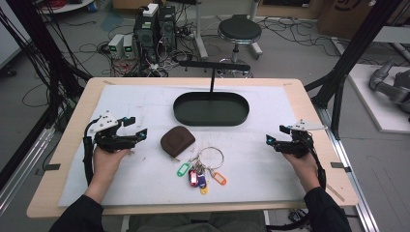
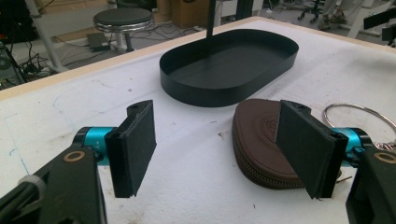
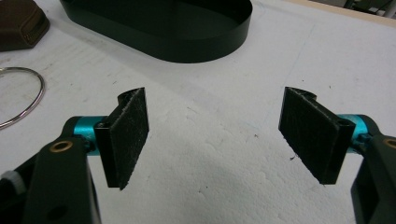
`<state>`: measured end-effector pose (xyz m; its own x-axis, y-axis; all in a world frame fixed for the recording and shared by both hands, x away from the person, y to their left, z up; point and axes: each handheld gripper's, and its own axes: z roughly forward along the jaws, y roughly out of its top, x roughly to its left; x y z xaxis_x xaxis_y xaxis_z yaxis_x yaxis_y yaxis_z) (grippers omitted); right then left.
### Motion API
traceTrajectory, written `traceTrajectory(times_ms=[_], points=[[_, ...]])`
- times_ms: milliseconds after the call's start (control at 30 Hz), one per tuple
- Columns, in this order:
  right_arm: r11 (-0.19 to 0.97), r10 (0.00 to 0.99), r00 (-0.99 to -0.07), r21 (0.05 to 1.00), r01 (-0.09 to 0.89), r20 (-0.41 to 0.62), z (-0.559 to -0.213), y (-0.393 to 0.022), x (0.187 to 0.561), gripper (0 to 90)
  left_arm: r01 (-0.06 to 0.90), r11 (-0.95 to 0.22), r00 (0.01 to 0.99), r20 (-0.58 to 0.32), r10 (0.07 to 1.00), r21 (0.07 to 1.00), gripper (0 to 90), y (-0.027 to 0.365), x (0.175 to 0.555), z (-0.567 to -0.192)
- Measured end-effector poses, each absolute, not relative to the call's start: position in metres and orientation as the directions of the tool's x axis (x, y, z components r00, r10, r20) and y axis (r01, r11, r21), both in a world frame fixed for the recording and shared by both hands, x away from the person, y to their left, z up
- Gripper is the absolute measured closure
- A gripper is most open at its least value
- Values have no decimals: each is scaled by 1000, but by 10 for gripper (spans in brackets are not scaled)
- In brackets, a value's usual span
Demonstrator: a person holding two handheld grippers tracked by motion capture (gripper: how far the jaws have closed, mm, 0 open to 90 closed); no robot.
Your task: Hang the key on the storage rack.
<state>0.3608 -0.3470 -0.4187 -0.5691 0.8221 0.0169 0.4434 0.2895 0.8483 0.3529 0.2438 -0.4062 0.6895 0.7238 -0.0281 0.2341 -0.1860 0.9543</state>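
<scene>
A brown zip pouch [image 1: 177,140] lies on the white mat [image 1: 145,106] at mid-table. Just right of it and nearer me is a key ring [image 1: 211,157] with several coloured tags [image 1: 200,177]. Behind them stands a black oval tray [image 1: 211,109] with a T-shaped post. My left gripper [image 1: 136,130] rests left of the pouch, open, nothing between its jaws. In the left gripper view the pouch [image 2: 261,135] sits behind the right pad, with my left gripper [image 2: 219,149] over bare mat. At the mat's right side my right gripper [image 1: 274,137] [image 3: 217,140] is open over bare mat.
Beyond the table's far edge stand a round stool [image 1: 239,30], computer boxes [image 1: 155,25] and loose cables on the floor. Black frame posts [image 1: 355,48] rise at both sides. The mat has bare room in front of each gripper.
</scene>
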Motion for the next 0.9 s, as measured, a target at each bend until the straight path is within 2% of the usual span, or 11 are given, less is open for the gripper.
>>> traceTrajectory(times_ms=[400, 567, 900], points=[[279, 824, -565, 844, 459, 35, -419, -355, 359, 259, 253, -165, 704, -64, 708, 953, 290, 231, 356, -405], [287, 823, -567, 842, 457, 27, -419, -356, 357, 281, 265, -157, 755, -104, 648, 951, 290, 213, 356, -399], [312, 812, -583, 837, 450, 10, -419, -353, 357, 327, 246, -237, 837, -83, 540, 940, 306, 163, 354, -390]])
